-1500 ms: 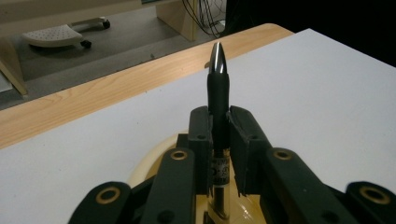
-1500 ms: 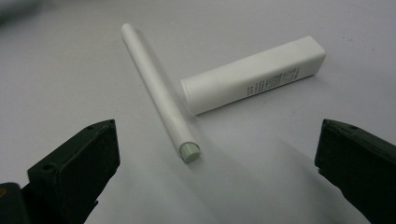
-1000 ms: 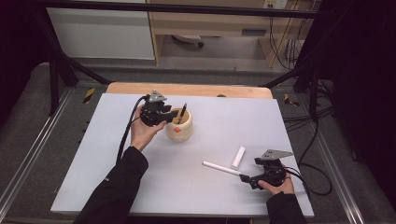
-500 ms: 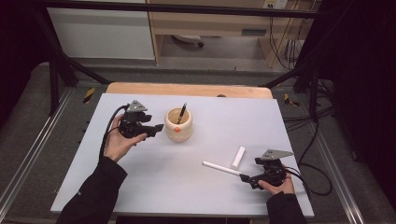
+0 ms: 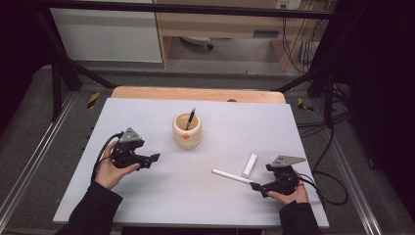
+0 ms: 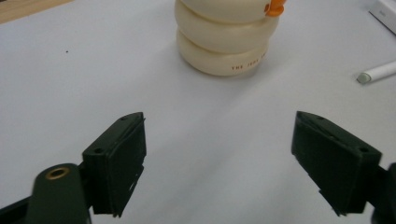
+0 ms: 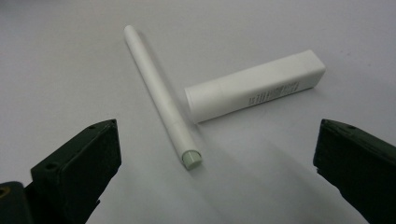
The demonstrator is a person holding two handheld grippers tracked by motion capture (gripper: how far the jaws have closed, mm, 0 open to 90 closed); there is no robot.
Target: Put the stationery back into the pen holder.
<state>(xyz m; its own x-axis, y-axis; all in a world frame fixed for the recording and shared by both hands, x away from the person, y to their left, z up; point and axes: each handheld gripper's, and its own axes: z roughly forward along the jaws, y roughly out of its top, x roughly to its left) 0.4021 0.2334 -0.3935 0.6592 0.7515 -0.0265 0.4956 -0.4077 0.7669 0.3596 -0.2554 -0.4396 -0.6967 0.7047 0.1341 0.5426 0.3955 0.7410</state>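
both grippers are standing open and holding nothing. left gripper (image 5: 155, 157) is resting low over the white table (image 5: 147, 196), left of a cream ringed pot (image 5: 187, 131); its jaws have just been opening, and the left gripper view is showing bare table between them. a dark pen (image 5: 190, 118) is leaning upright inside the pot, which probably serves as the holder for the writing things.

right gripper (image 5: 255, 186) is sitting near the table's front right, its spread jaws pointing at a long white pen (image 7: 161, 96) lying flat, one capped end just ahead of the jaws. this looks like a lined-up approach, with the jaws wide enough to close around the slim barrel. just beside the pen, a short white box-shaped tube (image 7: 254, 86) is lying at an angle, its near end close to the barrel but apparently not touching.

the pot is standing well apart from both white items, toward the middle of the table. beyond the far edge, a wooden board (image 5: 195, 94) is showing, with dark frame legs and cables around the floor.
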